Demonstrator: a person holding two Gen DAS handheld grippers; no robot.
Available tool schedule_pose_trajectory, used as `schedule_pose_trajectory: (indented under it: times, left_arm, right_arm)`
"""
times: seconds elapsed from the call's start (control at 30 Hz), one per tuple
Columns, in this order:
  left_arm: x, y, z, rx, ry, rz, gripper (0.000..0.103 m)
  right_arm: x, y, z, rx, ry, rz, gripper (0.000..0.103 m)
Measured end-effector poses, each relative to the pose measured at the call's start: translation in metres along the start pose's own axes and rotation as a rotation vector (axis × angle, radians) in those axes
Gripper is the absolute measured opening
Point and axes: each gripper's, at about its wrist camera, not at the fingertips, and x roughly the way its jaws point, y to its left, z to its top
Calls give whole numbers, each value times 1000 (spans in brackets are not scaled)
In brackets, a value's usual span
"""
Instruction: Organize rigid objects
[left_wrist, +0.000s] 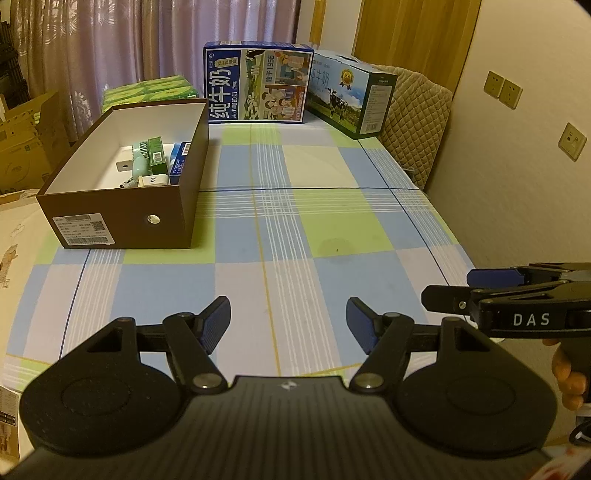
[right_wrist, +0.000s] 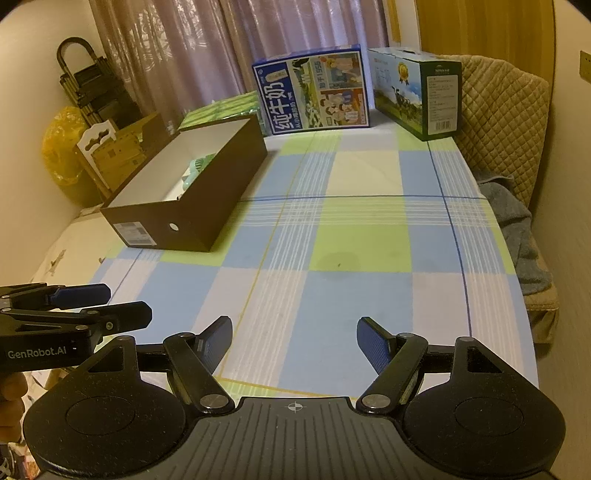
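Nearest: left gripper (left_wrist: 288, 321) and right gripper (right_wrist: 294, 341) side by side low over the checked tablecloth (left_wrist: 332, 229), both with jaws spread wide and nothing between the pads; no loose item shows on the cloth ahead of either. Farther left, the brown shoebox (left_wrist: 122, 225) sits open with the small rigid objects (left_wrist: 155, 162) already lying inside at its near right end, two milk cartons (left_wrist: 258, 83) standing beyond against the curtain. Judgement: sorting looks about done, so best kept clear of the box wall, scanning the table edges for strays before closing out.
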Motion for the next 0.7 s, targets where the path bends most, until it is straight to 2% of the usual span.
schedule_pose_trajectory:
  times: [0.7]
  left_arm:
    - [2, -2, 2, -2, 4, -5, 66]
  right_arm:
    - [1, 2, 2, 4, 3, -4, 72]
